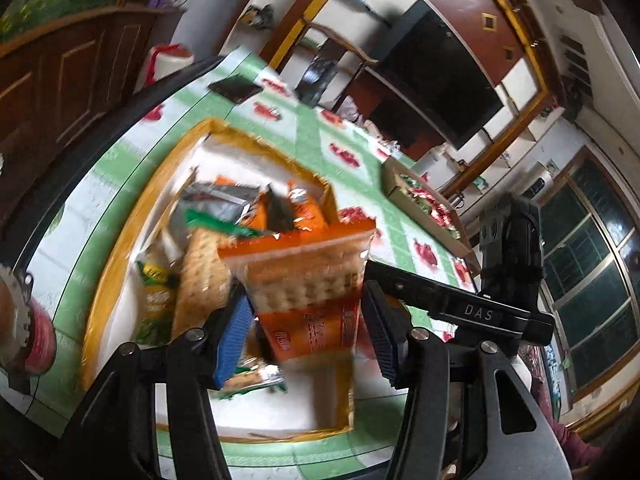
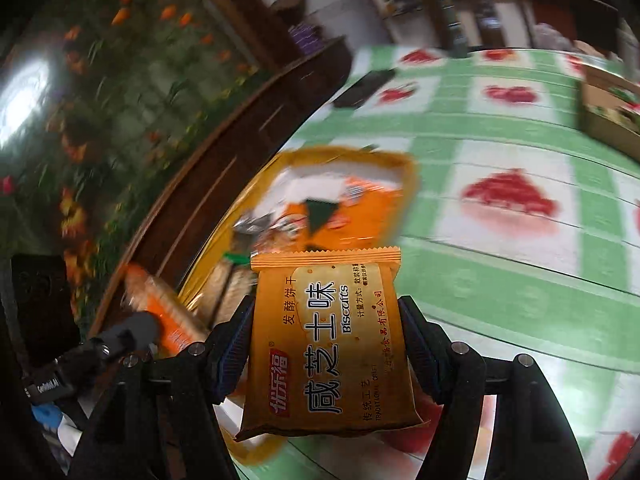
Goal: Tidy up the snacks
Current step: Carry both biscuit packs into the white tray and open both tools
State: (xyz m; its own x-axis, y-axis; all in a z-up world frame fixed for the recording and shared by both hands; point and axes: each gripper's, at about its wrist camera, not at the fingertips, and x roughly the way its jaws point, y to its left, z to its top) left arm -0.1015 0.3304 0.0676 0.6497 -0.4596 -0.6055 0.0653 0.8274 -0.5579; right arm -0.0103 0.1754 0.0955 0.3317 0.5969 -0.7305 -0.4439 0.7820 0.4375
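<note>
Snacks in the yellow box [image 1: 120, 240] are blurred beyond telling.

Biscuit pack [image 2: 326, 344]: glossy orange plastic film w/ crimped top edge. Cracker pack [image 1: 304, 280]: clear shiny plastic, orange print. Pads [image 1: 234, 336]: ribbed blue rubber-like, matt. Tablecloth [image 2: 500, 280]: smooth, slight sheen. Tray [image 1: 104, 248]: matt cardboard-like rim. Cabinet [image 1: 72, 68]: polished wood.

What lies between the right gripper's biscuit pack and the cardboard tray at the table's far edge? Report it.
Nothing visible. The right gripper holds the biscuit pack above the tablecloth, and only bare cloth shows up to the cardboard tray. The dark flat item lies off to one side.
</note>
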